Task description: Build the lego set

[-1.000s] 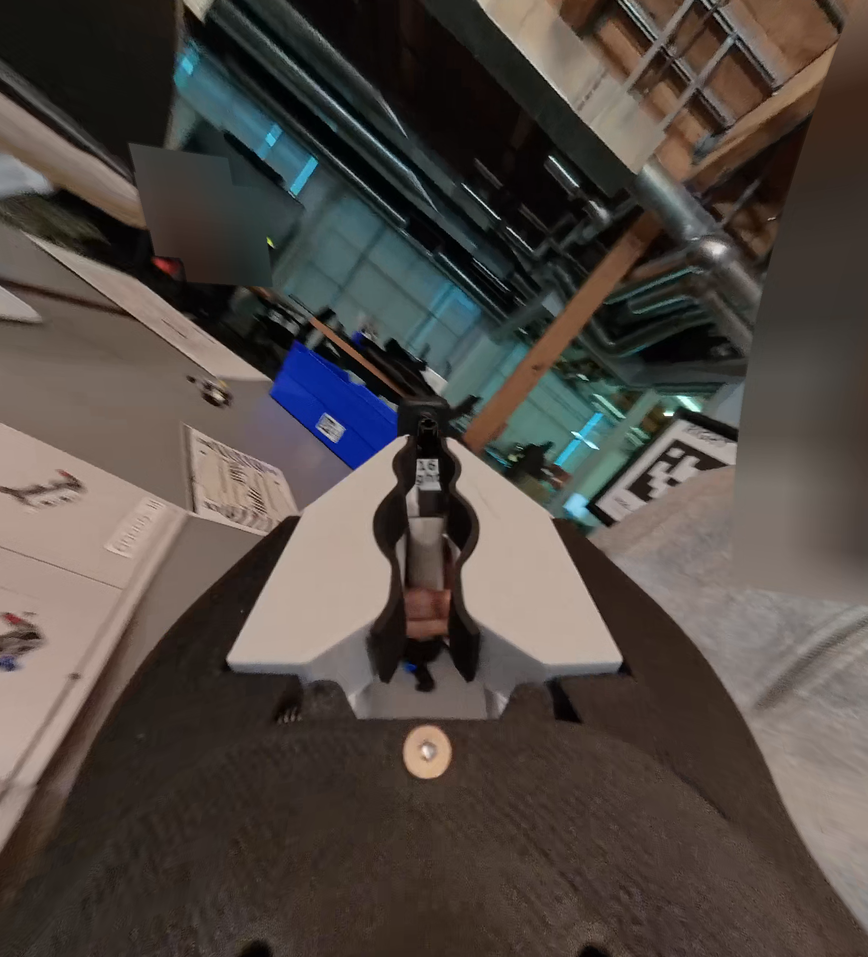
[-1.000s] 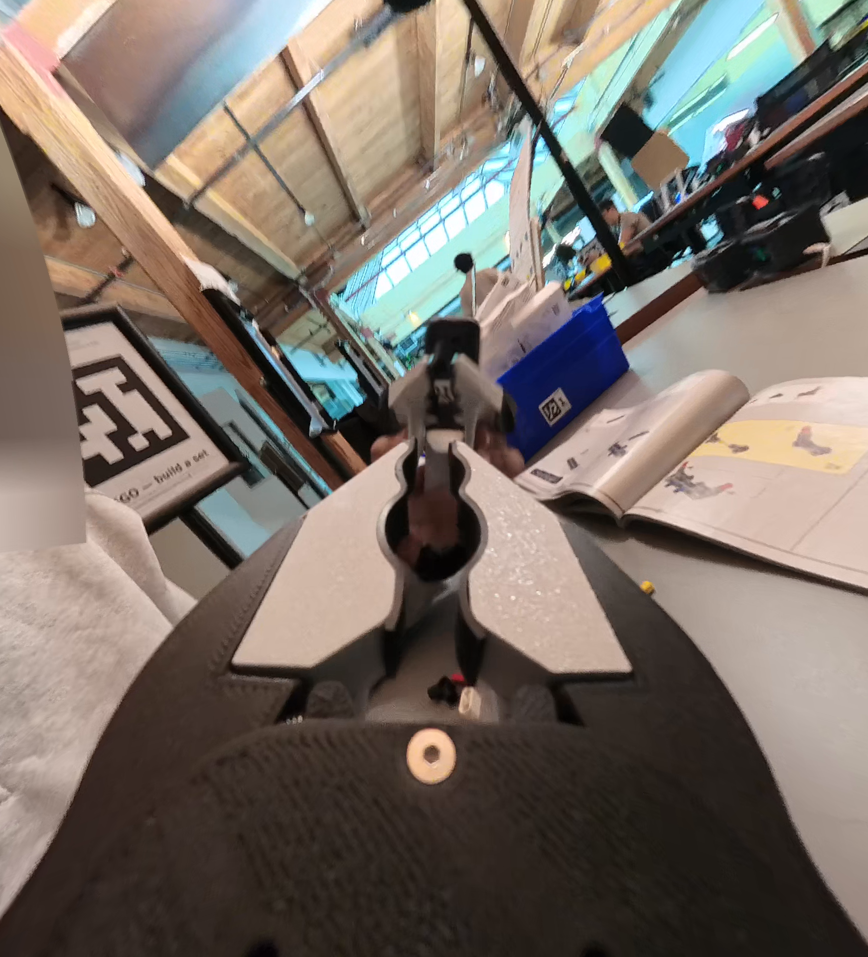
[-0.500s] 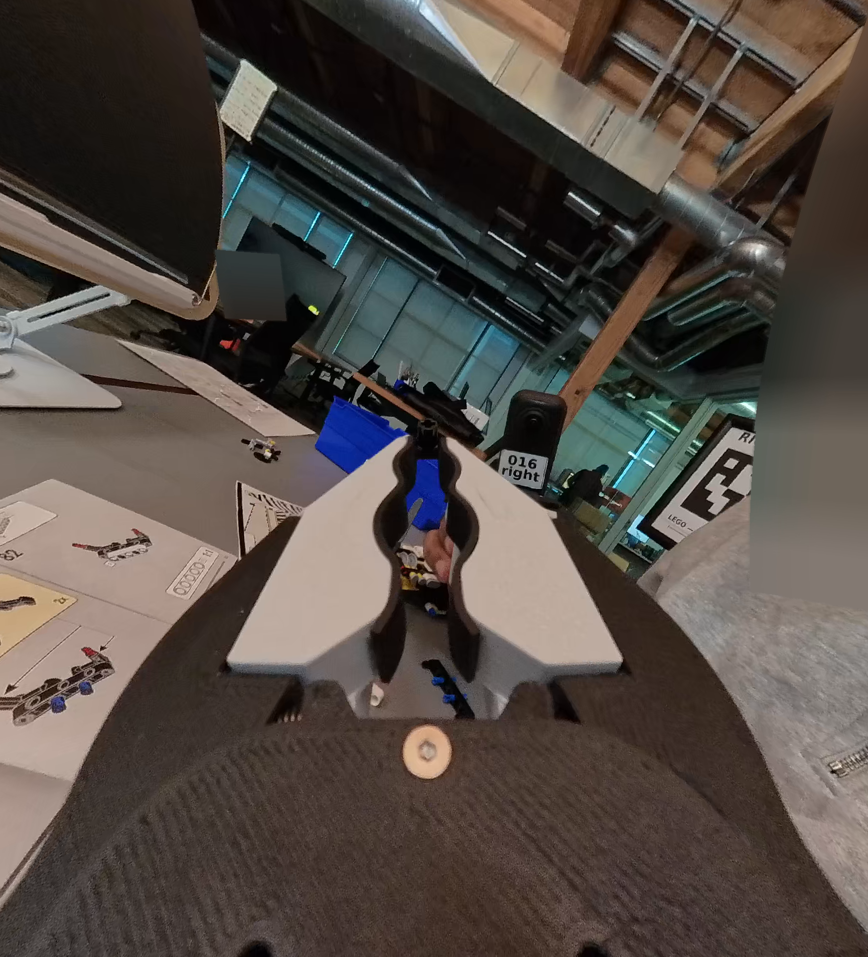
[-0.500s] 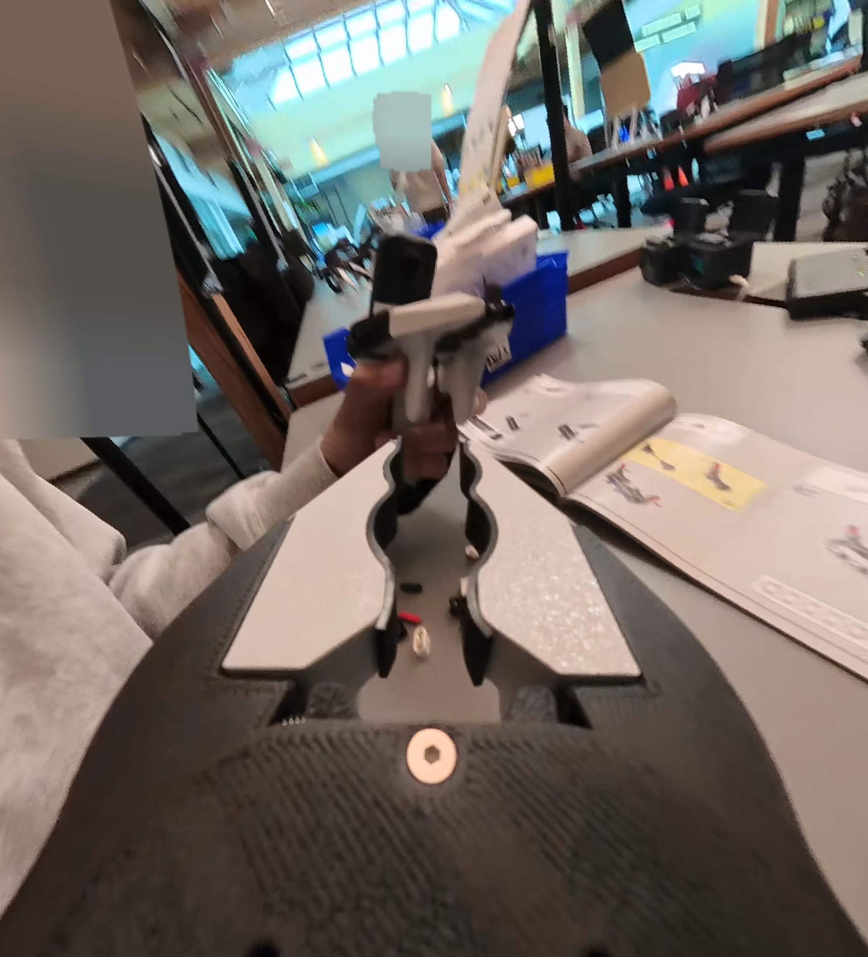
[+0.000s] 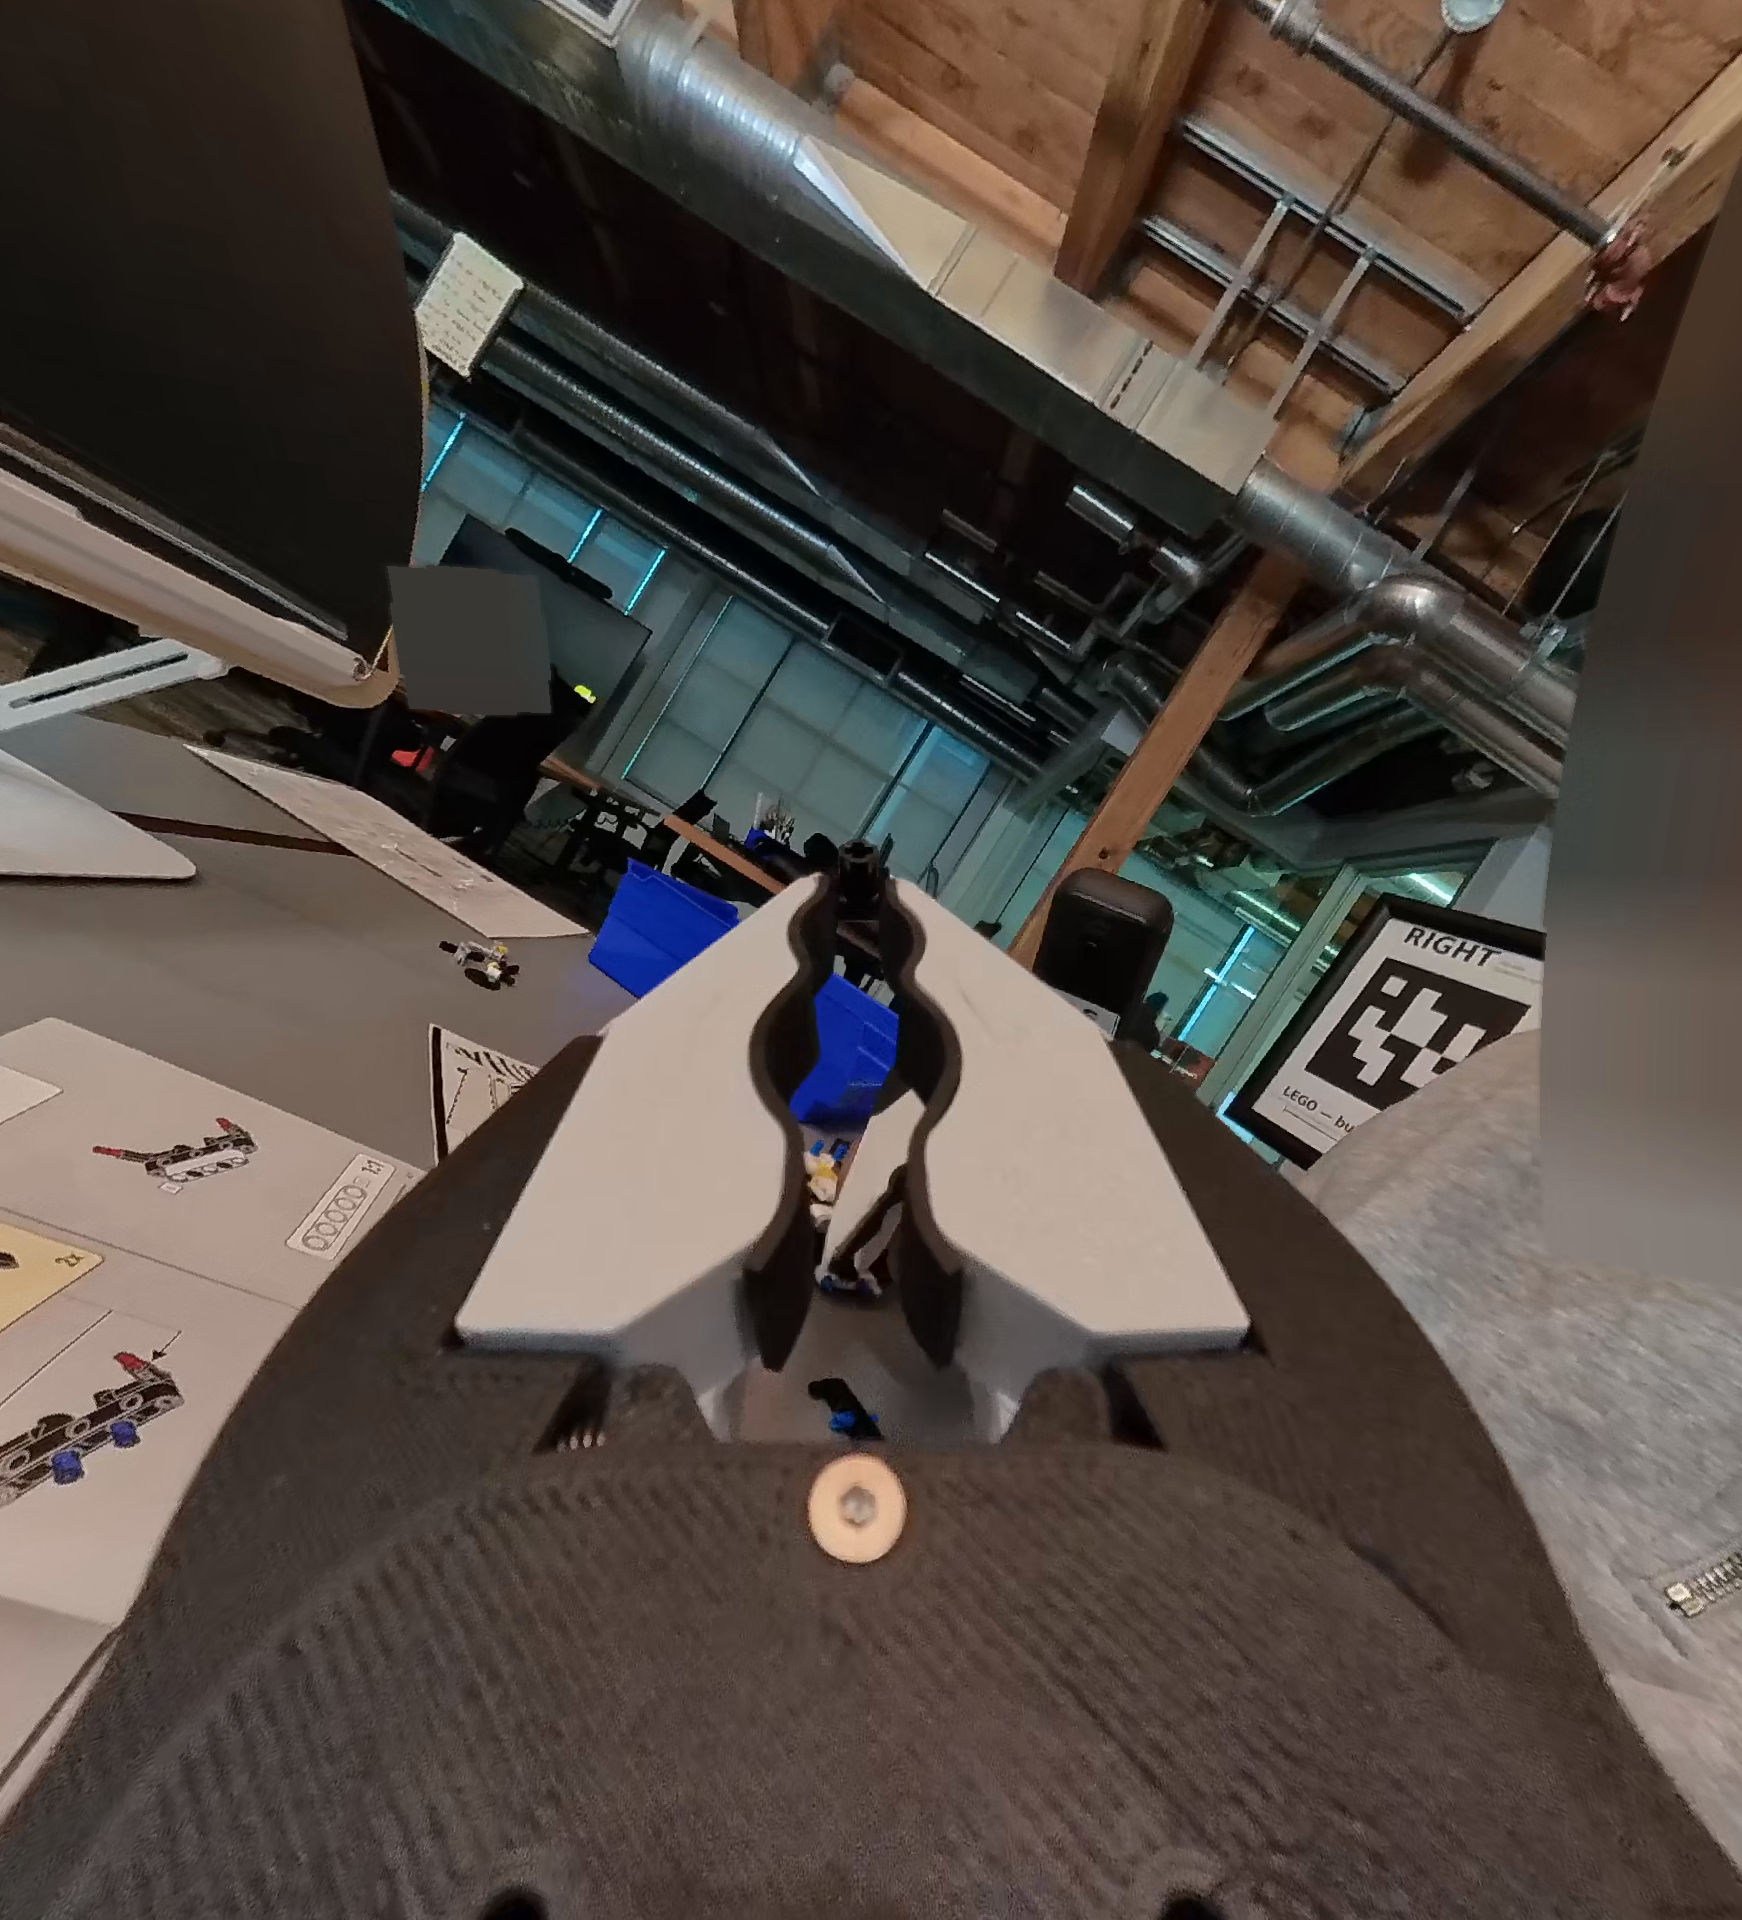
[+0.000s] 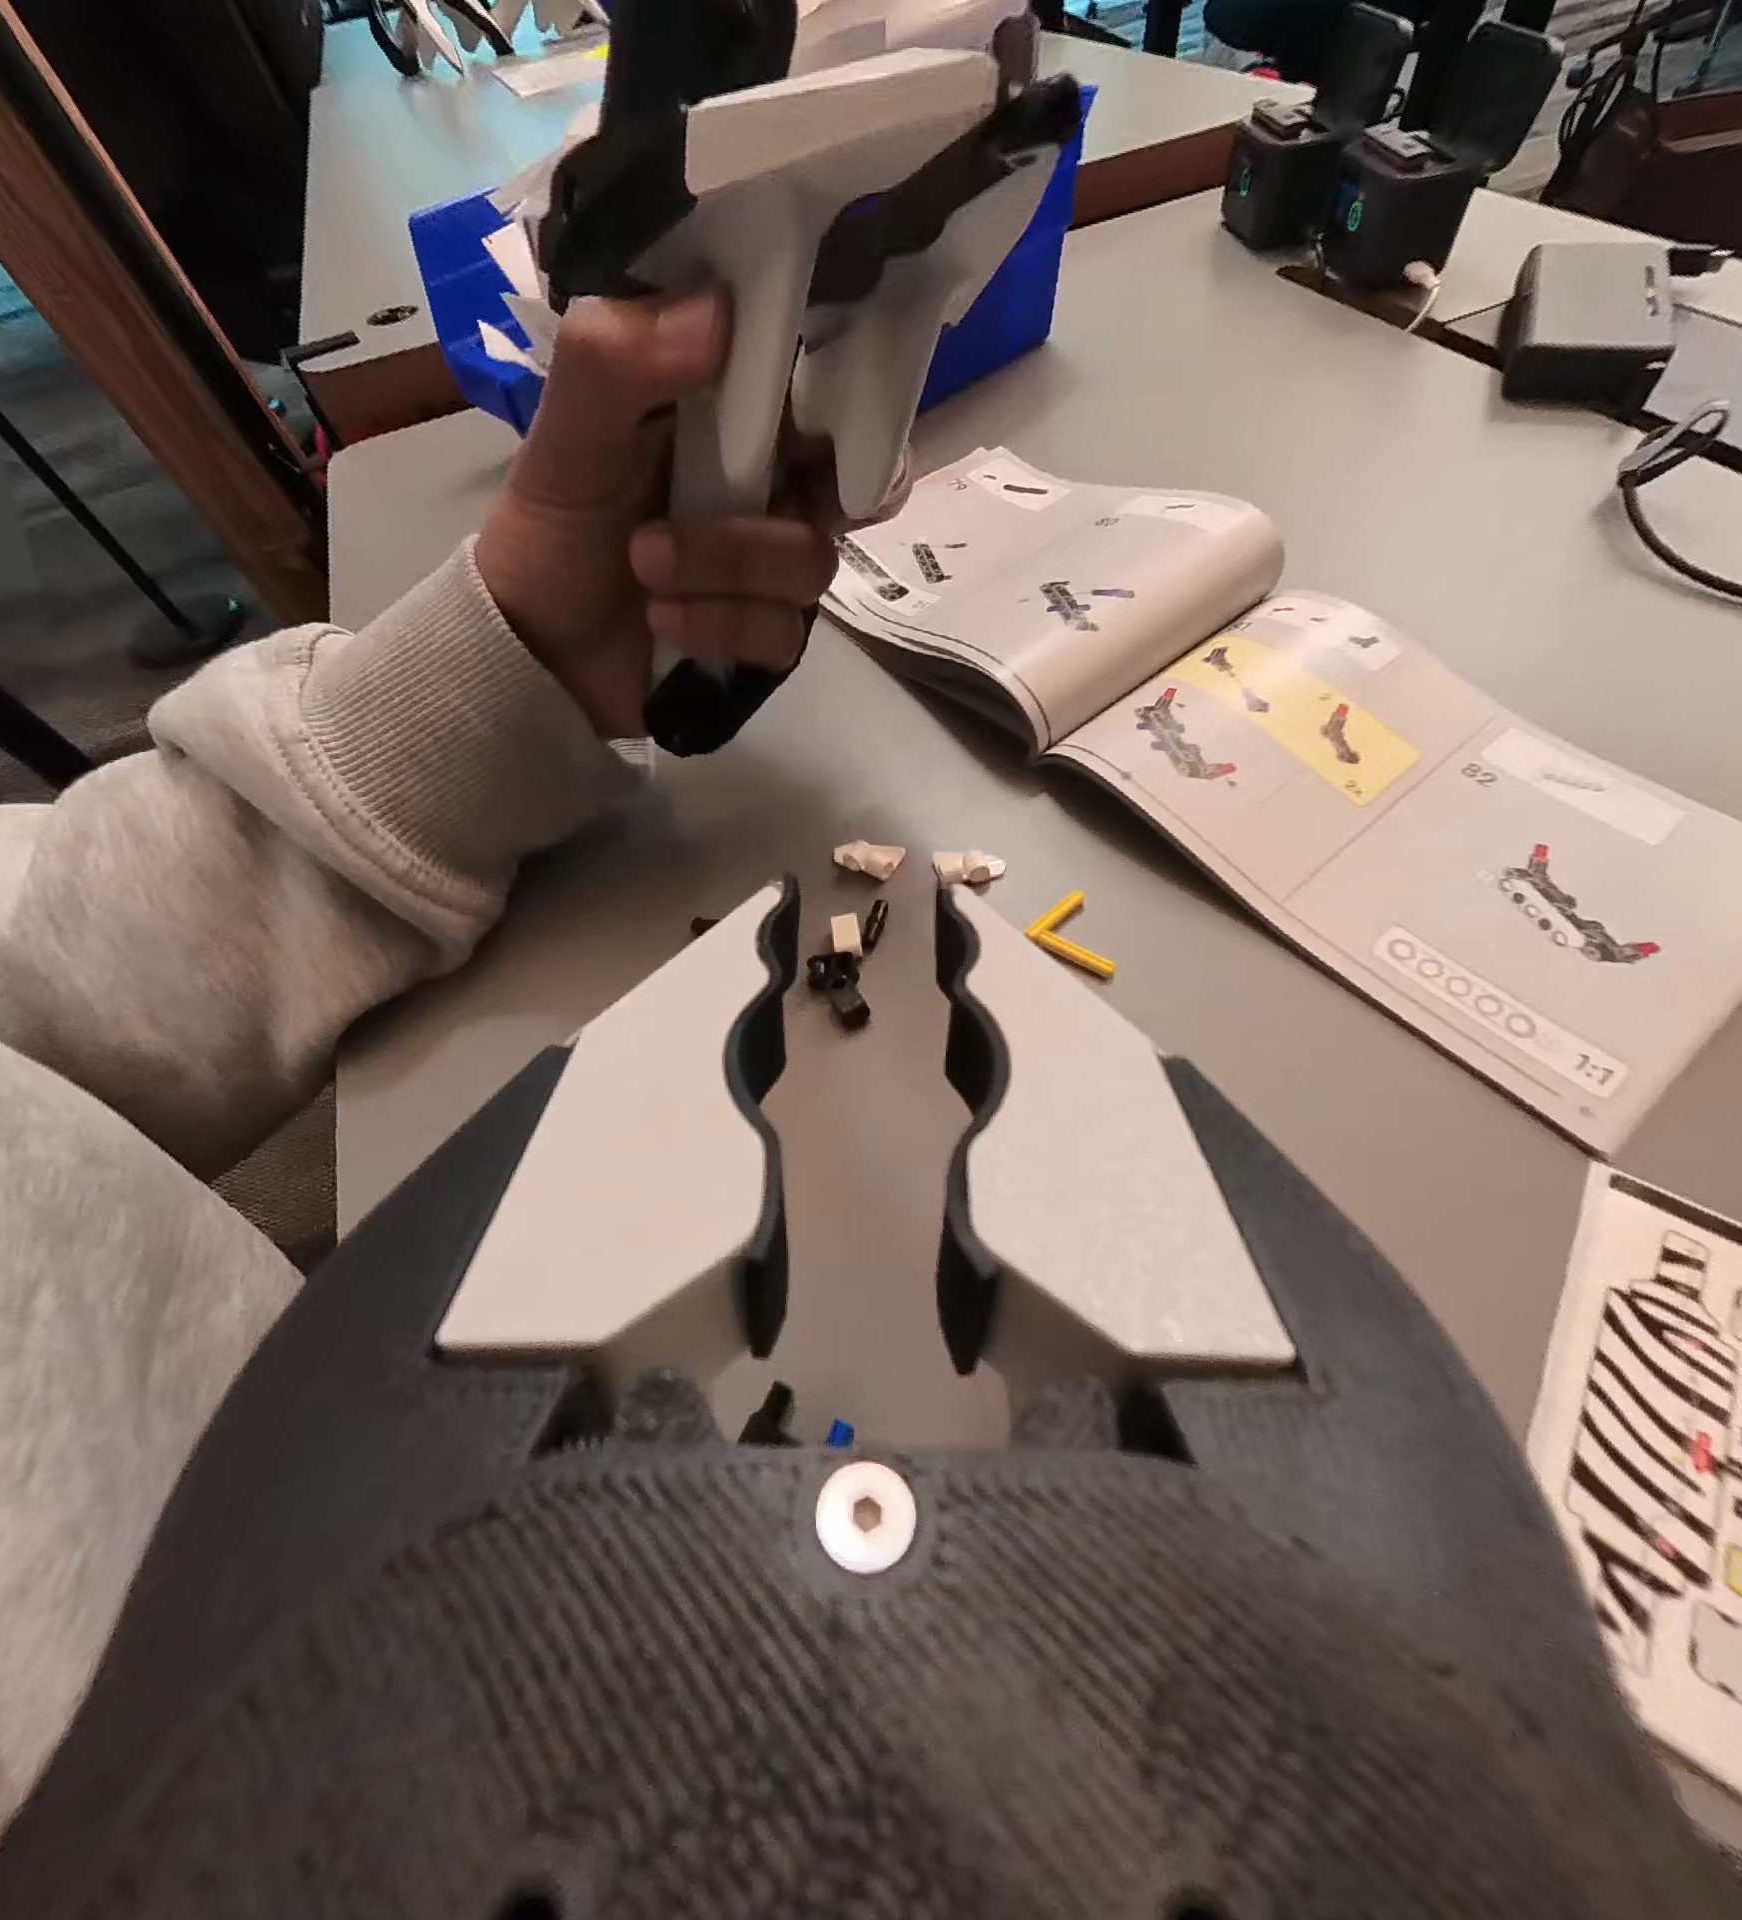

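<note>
Tipped down from its level aim, the right gripper (image 6: 862, 904) now gapes wide over loose black pins (image 6: 839, 982) just ahead of its tips. Left gripper (image 5: 859, 883) stays pinched on a small black pin (image 5: 859, 860). Likely a pick-up step: lower, centre, close.

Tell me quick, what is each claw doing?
Left gripper: shut on a small black plastic lego pin.
Right gripper: open, holding nothing.
</note>
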A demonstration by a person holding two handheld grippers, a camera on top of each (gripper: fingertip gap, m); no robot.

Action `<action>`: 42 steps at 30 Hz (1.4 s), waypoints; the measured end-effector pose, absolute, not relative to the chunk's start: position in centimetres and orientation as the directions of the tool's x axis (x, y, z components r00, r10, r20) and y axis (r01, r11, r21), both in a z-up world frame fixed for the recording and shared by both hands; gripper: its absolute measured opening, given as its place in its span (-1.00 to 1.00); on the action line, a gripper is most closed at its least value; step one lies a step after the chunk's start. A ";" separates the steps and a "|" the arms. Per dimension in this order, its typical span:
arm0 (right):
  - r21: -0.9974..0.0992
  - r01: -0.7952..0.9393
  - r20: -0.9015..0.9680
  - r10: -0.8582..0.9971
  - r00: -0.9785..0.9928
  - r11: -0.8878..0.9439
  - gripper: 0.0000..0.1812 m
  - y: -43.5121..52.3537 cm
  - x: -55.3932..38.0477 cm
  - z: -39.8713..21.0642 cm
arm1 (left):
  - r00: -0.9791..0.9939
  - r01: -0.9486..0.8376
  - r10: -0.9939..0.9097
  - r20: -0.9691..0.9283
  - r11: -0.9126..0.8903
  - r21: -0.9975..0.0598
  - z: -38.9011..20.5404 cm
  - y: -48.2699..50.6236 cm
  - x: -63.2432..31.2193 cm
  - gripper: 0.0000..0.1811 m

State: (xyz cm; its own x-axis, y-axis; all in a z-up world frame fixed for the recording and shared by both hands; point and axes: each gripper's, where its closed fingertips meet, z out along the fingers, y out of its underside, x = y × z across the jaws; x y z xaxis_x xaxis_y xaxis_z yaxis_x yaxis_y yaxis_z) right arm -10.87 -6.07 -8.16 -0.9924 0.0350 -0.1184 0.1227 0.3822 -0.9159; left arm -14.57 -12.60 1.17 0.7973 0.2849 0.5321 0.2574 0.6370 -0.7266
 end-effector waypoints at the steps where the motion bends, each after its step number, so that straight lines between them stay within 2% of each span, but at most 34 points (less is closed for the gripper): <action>1: -0.917 0.123 -0.114 0.045 -0.992 0.380 -0.72 -5.9 -11.0 -8.0 | 0.798 0.257 0.283 0.532 0.639 -0.725 1.2 -12.6 -14.6 -0.95; 13: -0.928 0.191 -0.161 0.116 -0.980 0.320 -0.52 -4.7 -12.6 -6.9 | 0.795 0.258 0.284 0.537 0.643 -0.721 1.1 -12.8 -14.7 -0.95; 22: -0.928 0.166 -0.096 0.216 -0.972 0.335 -0.47 -3.4 -14.2 -6.4 | 0.798 0.264 0.270 0.539 0.647 -0.715 1.2 -12.8 -14.7 -0.95; 23: -0.927 0.161 -0.084 0.231 -0.969 0.338 -0.55 -3.1 -14.4 -6.3 | 0.798 0.264 0.270 0.539 0.648 -0.715 1.2 -12.8 -14.7 -0.95; 24: -0.925 0.156 -0.071 0.245 -0.967 0.345 -0.71 -2.7 -14.4 -6.3 | 0.797 0.264 0.270 0.540 0.648 -0.714 1.2 -12.8 -14.7 -0.95; 31: -0.940 0.039 0.093 0.366 -0.926 0.340 -0.98 0.4 -14.5 -5.5 | 0.783 0.296 0.284 0.553 0.613 -0.733 0.7 -11.9 -15.0 -0.94; 34: -0.932 -0.008 0.167 0.410 -0.897 0.362 -1.00 1.7 -14.2 -5.6 | 0.775 0.280 0.315 0.548 0.607 -0.744 0.5 -12.1 -15.2 -0.94; 37: -0.920 0.017 0.150 0.391 -0.908 0.391 -1.00 2.2 -13.0 -6.6 | 0.774 0.270 0.310 0.552 0.627 -0.731 0.7 -12.5 -15.1 -0.93; 40: -0.918 0.096 0.032 0.313 -0.949 0.385 -0.99 1.6 -10.4 -7.9 | 0.772 0.256 0.316 0.552 0.639 -0.725 0.8 -12.8 -15.1 -0.94; 42: -0.887 0.166 -0.076 0.220 -0.973 0.430 -0.87 0.6 -7.7 -9.6 | 0.769 0.252 0.322 0.552 0.640 -0.726 0.8 -12.9 -15.1 -0.94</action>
State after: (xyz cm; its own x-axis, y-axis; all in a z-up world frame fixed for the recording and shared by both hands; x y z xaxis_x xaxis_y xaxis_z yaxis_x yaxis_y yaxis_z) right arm -7.69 0.59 -9.62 -0.9726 0.2199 -0.0758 0.1664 0.4301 -0.8873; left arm -15.12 -12.89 0.80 0.7693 0.3224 0.5515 0.2518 0.6404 -0.7256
